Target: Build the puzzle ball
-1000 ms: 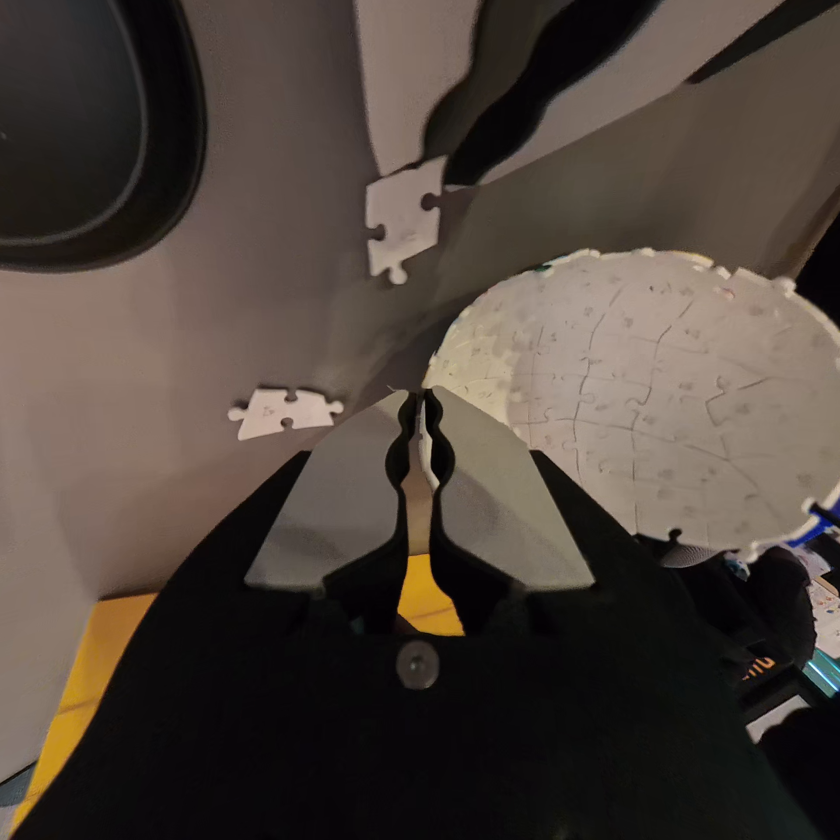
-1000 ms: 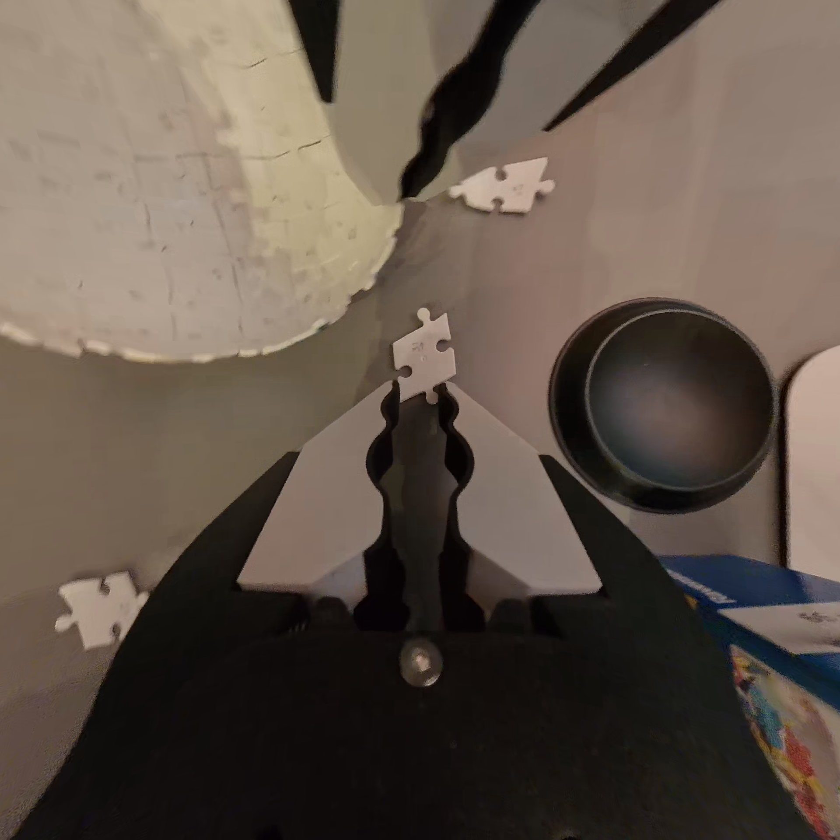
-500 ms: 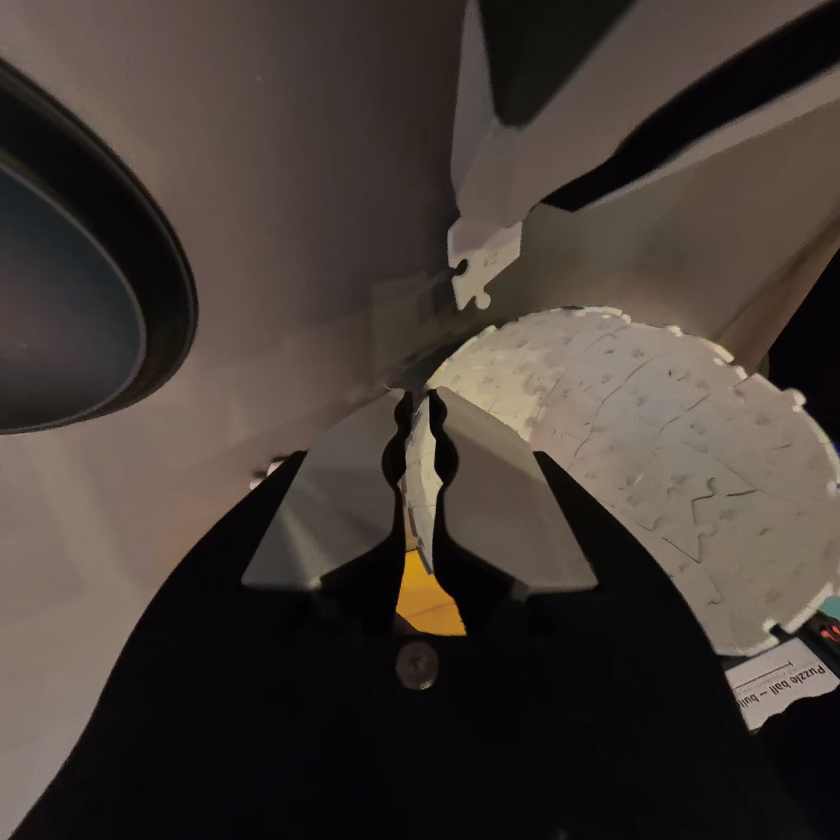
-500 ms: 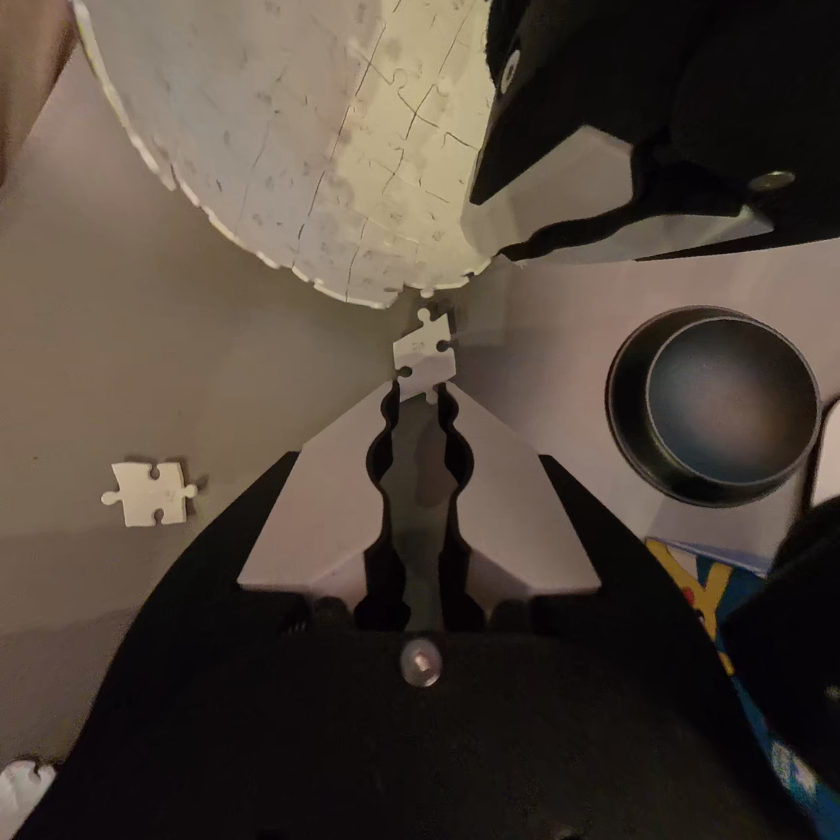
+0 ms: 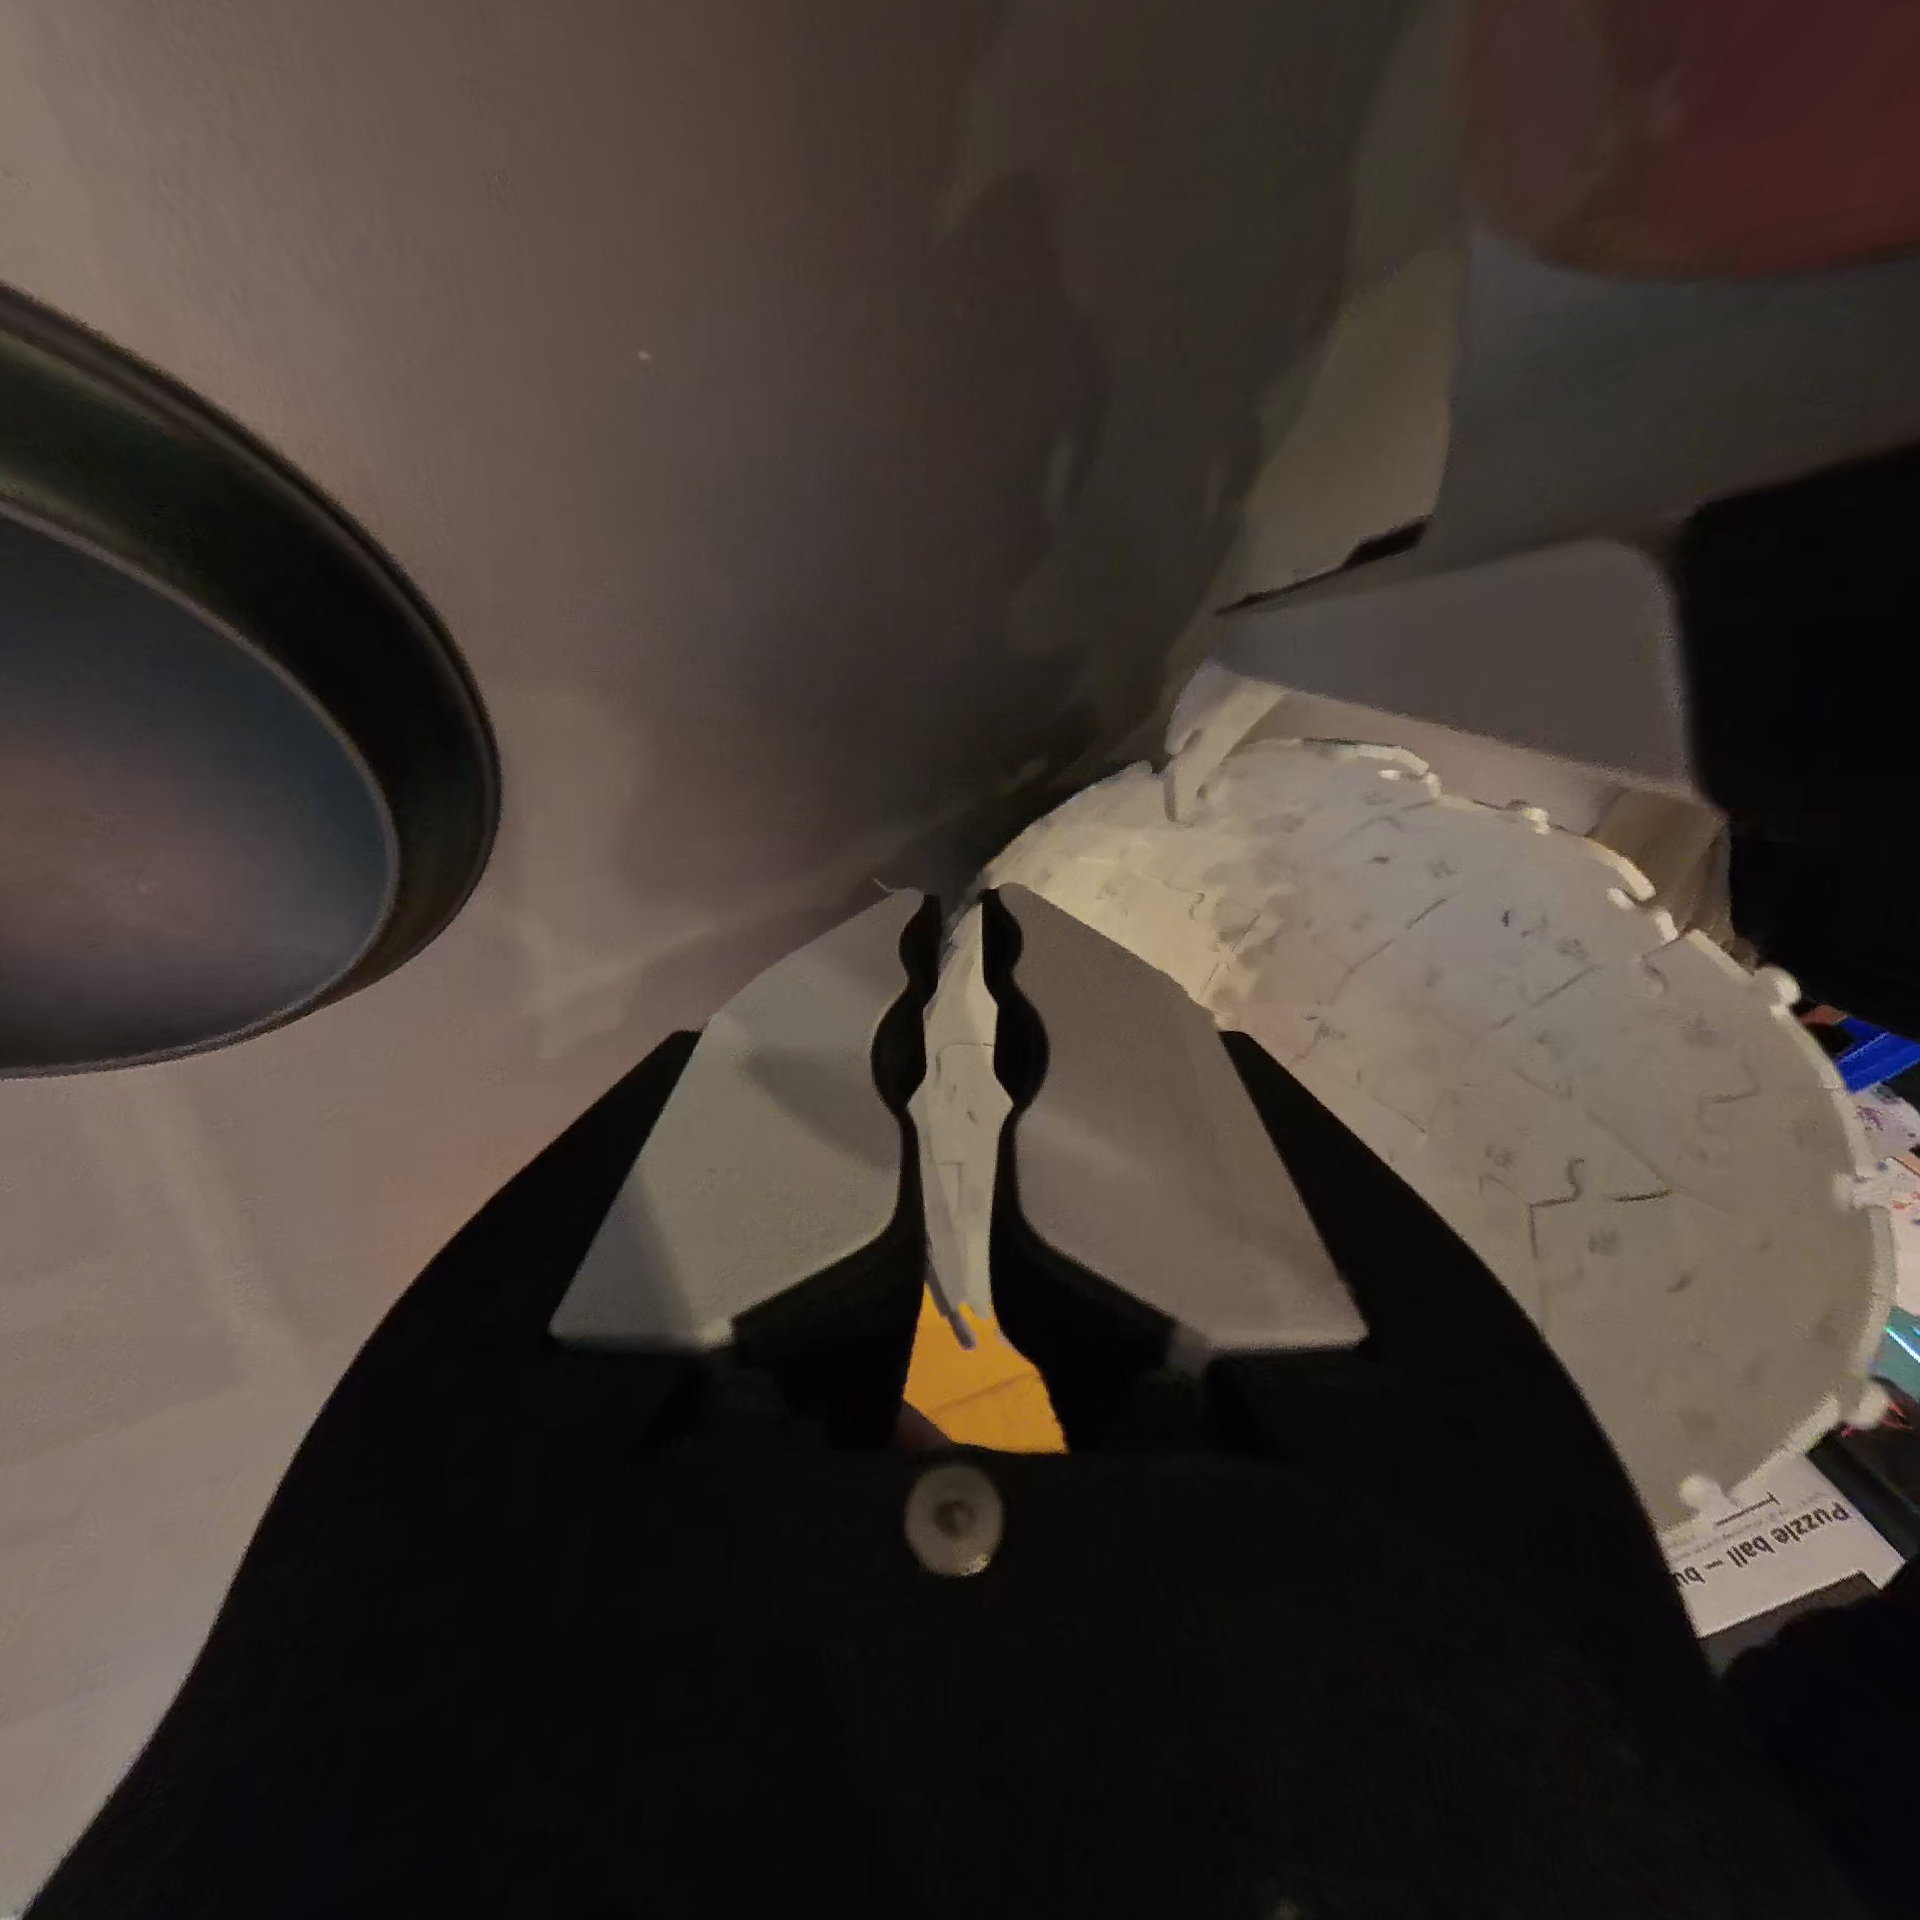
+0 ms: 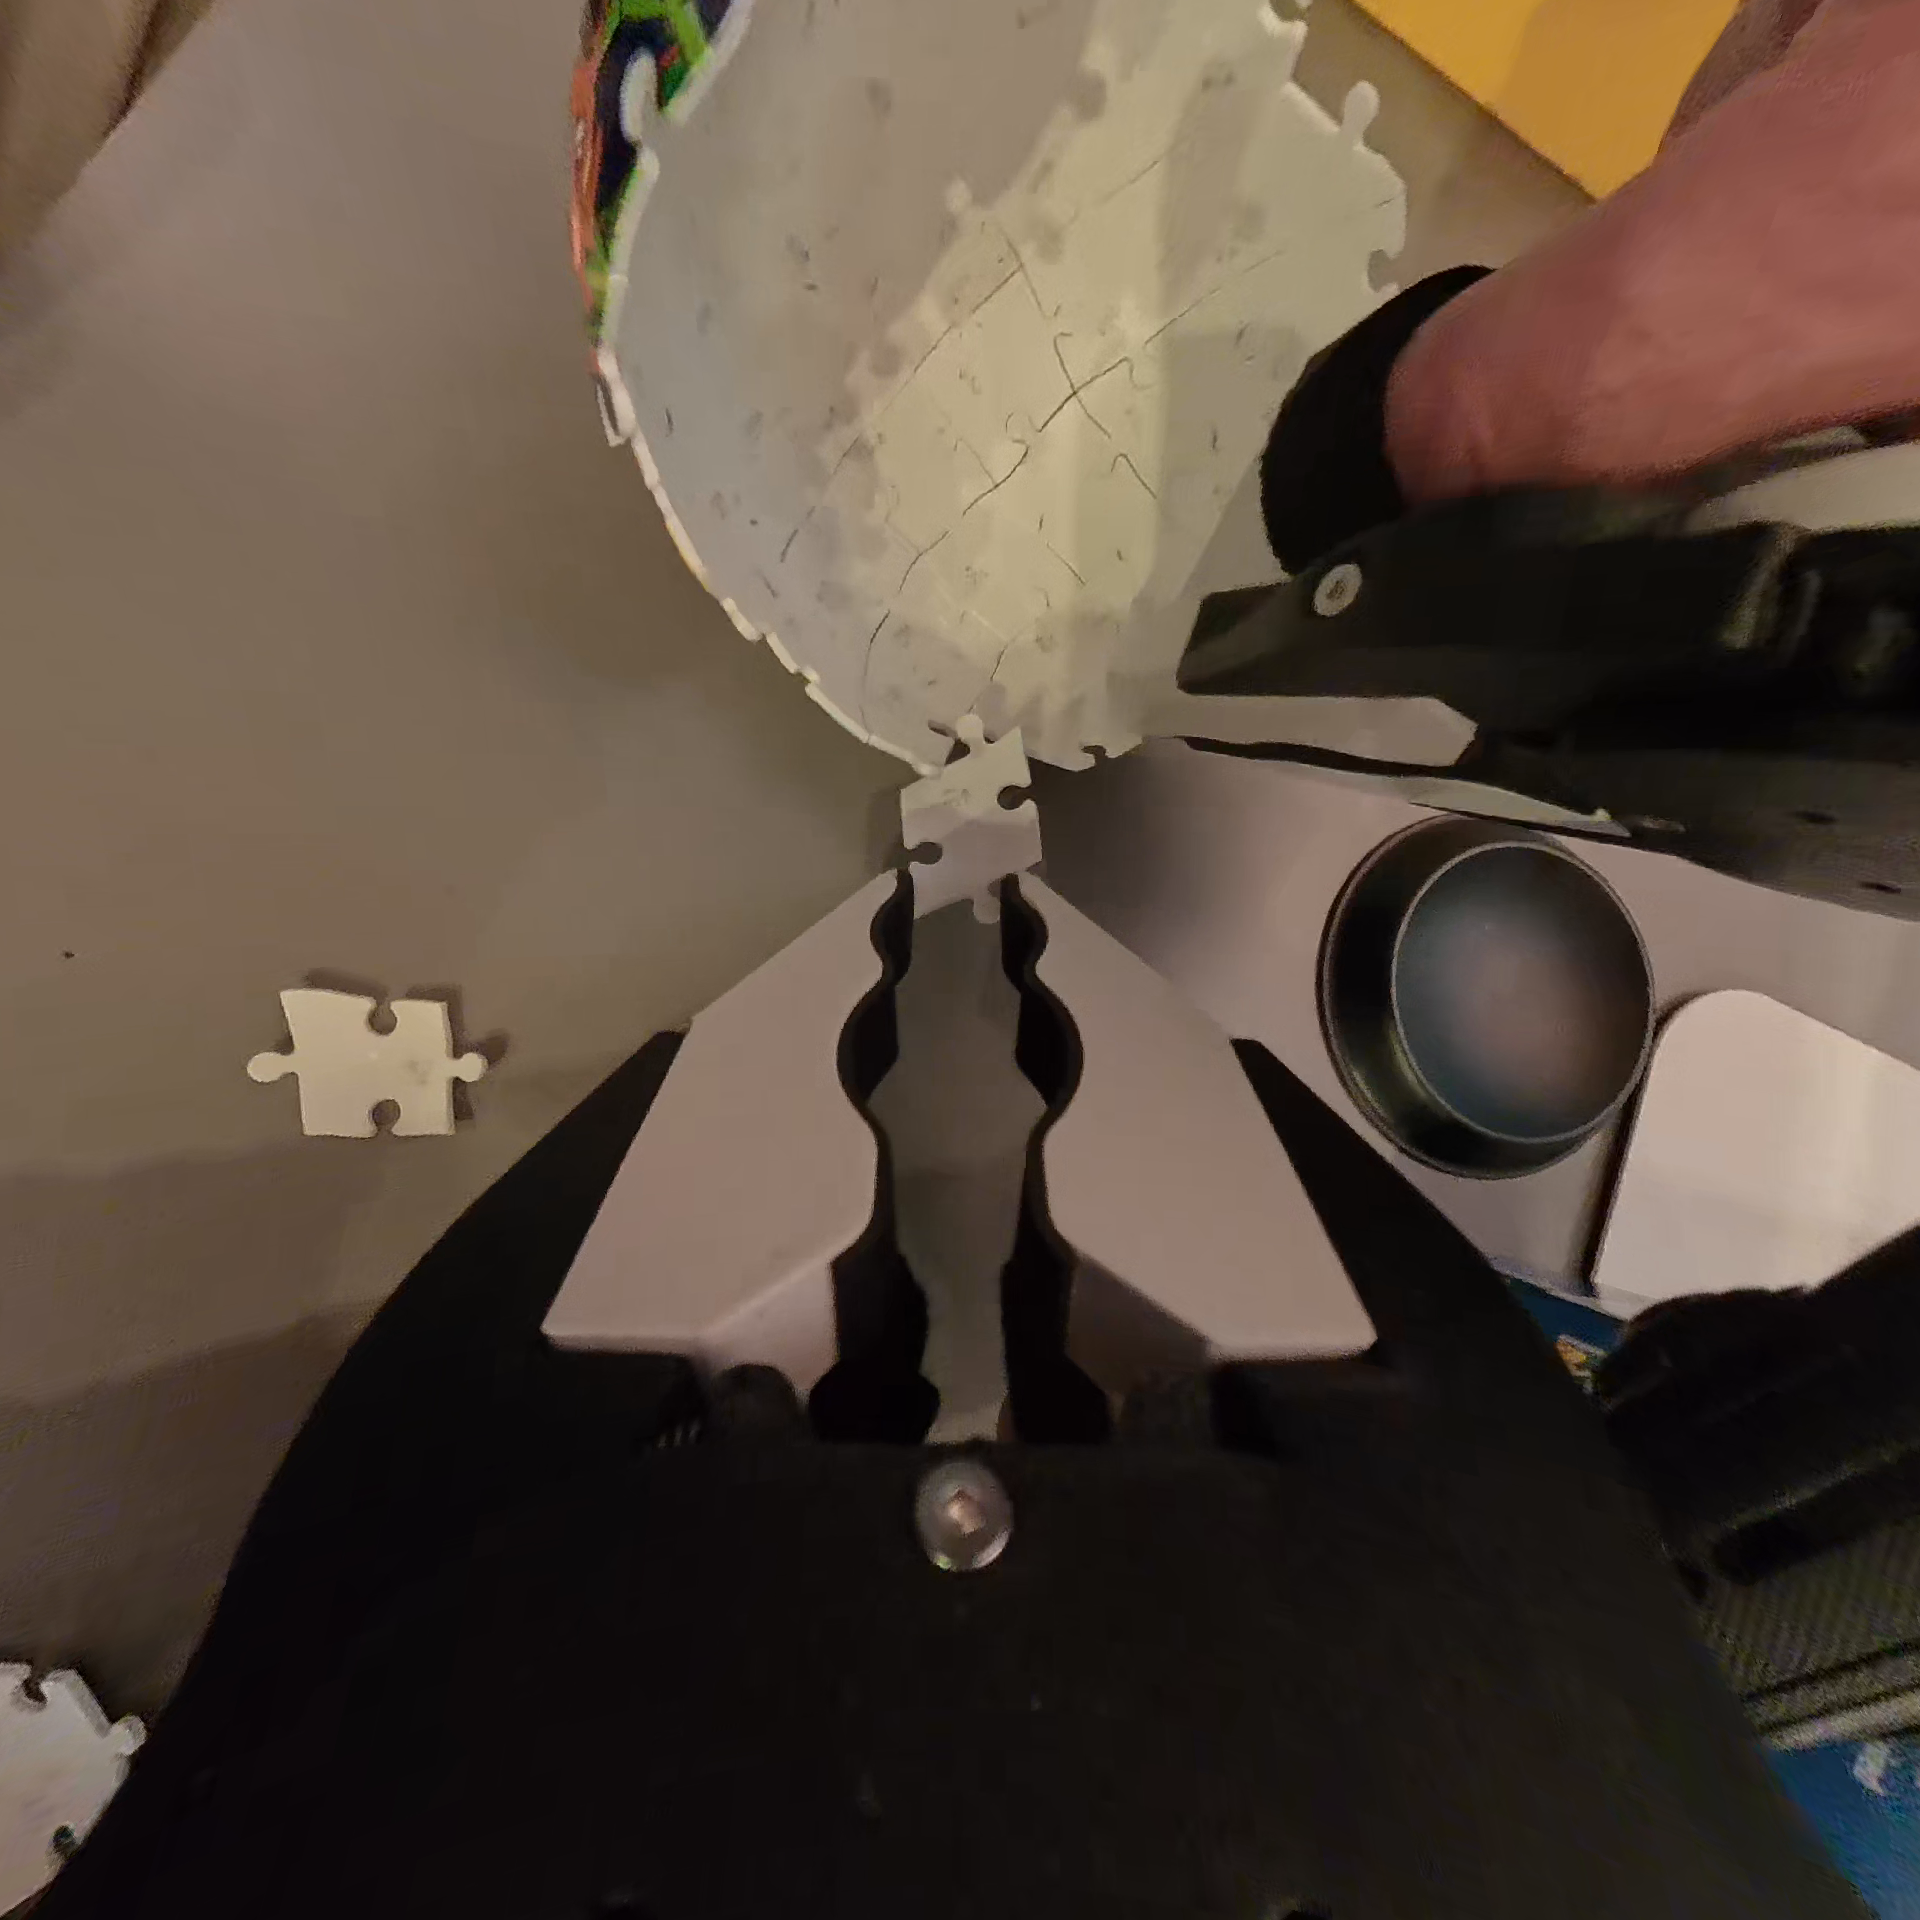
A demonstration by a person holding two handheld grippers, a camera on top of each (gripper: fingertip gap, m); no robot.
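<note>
Fitting step in hand. Left gripper (image 5: 961, 904) is clamped on the rim of the half-built ball (image 6: 966, 395), held above the table (image 6: 312, 520). Right gripper (image 6: 956, 883) pinches a loose piece (image 6: 971, 826), its tab touching the ball's edge. Next move likely calls for aligning the tab and pressing in.

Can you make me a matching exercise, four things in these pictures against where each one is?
Things:
1. puzzle ball shell
2. single puzzle piece
3. loose puzzle piece
4. black bowl

Places:
A. flat on the grey table, left
B. on the table, right
C. clamped at its rim by the left gripper
D. pinched at the tip of the right gripper

Pairs: 1-C, 2-D, 3-A, 4-B
</note>
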